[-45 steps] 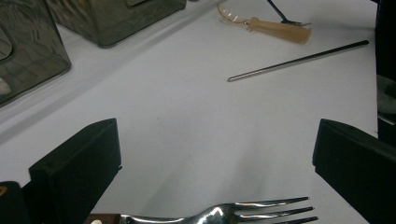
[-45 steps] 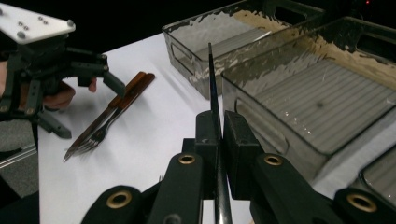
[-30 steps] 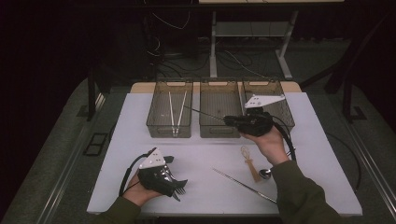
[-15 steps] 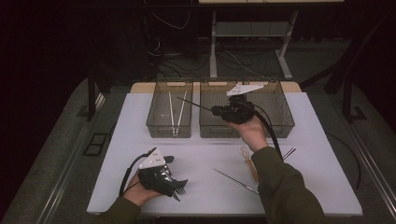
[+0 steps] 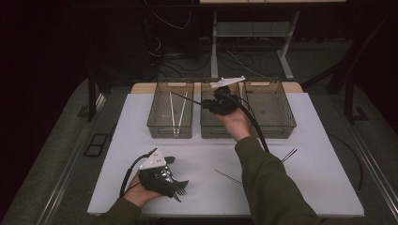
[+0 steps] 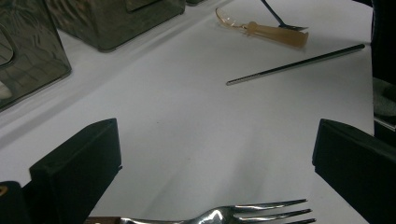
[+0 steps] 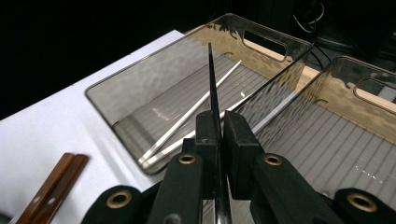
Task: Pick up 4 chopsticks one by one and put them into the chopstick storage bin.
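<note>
The work is sorting cutlery from the white table (image 5: pixel 141 117) into three smoked-plastic bins, and it looks to be somewhere in the middle. The right gripper (image 5: pixel 212 104) is clamping a dark chopstick (image 5: pixel 187 98) between its closed jaws — in the right gripper view the stick (image 7: pixel 212 84) is running straight up out of the pads and pointing over the left bin (image 7: pixel 112 88), where two silver chopsticks (image 7: pixel 187 116) are already lying on the ribbed floor. In the high view the gripper is hanging above the near wall between the left bin (image 5: pixel 155 126) and the middle bin (image 5: pixel 206 131), with the stick's tip reaching out over the left one, so the drop is close but not yet made. The left gripper (image 5: pixel 176 185) is resting at the table's near edge with its jaws standing wide apart and holding nothing, and a fork (image 6: pixel 247 214) is lying between them, just beside it. Waiting on the table are that fork, another silver chopstick (image 6: pixel 294 65), an amber-handled utensil (image 6: pixel 266 31) and a pair of brown wooden sticks (image 7: pixel 51 186) — so several pieces are left. I cannot tell whether the right bin (image 5: pixel 281 126) is holding anything.
</note>
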A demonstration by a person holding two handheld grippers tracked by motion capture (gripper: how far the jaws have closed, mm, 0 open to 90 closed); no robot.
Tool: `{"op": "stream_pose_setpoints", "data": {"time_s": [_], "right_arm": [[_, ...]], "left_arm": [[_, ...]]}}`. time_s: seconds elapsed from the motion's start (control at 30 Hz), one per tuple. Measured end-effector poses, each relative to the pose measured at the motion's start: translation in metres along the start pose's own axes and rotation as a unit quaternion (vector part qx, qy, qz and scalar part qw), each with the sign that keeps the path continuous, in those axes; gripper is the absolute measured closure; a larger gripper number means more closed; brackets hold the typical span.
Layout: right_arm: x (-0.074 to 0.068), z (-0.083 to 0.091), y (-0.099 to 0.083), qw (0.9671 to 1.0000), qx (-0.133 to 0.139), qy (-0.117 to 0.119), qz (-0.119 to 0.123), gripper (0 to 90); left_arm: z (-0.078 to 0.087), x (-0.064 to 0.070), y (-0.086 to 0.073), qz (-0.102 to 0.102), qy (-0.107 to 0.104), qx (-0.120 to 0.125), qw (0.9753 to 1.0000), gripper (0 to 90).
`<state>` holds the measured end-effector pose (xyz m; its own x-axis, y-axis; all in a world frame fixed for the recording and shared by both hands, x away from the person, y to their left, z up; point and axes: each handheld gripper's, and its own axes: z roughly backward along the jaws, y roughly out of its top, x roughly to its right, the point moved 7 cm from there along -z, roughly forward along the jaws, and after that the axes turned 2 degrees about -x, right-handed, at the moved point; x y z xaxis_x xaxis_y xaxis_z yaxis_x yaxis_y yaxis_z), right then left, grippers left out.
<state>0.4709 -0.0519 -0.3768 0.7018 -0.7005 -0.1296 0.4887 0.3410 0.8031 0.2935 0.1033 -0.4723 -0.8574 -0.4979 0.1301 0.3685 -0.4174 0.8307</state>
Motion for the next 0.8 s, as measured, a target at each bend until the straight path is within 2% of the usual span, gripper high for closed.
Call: {"op": "stream_pose_setpoints", "data": {"time_s": [0.33,0.8], "right_arm": [[-0.001,-0.035,0.012,0.9997,-0.019,-0.014,-0.004,85.4],[-0.018,-0.076,0.017,0.9979,-0.06,-0.025,0.004,85.3]], "left_arm": [[0.001,0.0,0.001,0.001,-0.001,0.004,1.0,0.0],[0.002,0.0,0.001,0.001,-0.002,0.006,1.0,0.0]]}}
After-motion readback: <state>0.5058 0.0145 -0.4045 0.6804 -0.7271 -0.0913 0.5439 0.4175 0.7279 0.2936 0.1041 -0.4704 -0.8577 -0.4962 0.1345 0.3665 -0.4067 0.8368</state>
